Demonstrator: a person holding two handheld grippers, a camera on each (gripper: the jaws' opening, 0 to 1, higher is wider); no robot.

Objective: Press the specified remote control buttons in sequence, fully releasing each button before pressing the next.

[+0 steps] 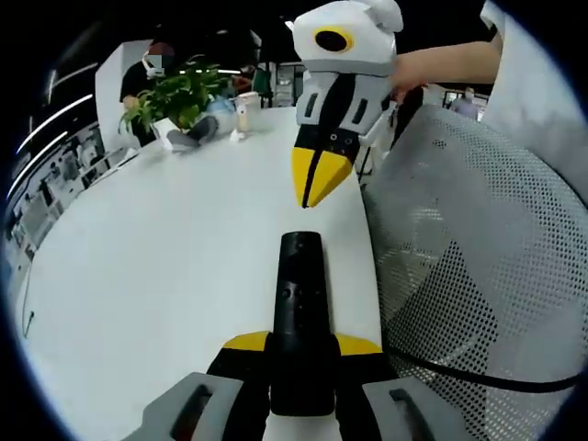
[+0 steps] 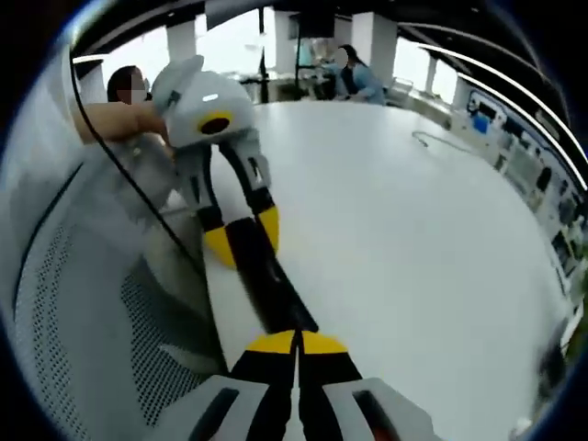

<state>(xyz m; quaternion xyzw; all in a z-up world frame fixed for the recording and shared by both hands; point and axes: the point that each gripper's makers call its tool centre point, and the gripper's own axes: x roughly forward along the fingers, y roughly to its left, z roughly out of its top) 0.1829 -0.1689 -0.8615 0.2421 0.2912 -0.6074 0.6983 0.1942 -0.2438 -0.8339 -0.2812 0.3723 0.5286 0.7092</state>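
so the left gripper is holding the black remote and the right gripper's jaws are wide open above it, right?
Not quite. The left gripper does hold the black remote, but the right gripper has its yellow-tipped jaws closed together to a point, not wide open. The left gripper view shows this, with the tip hovering just beyond the remote's far end over the white table.

A potted plant stands on the white table, beside a mesh chair.

Remote above table, chair seemingly right.
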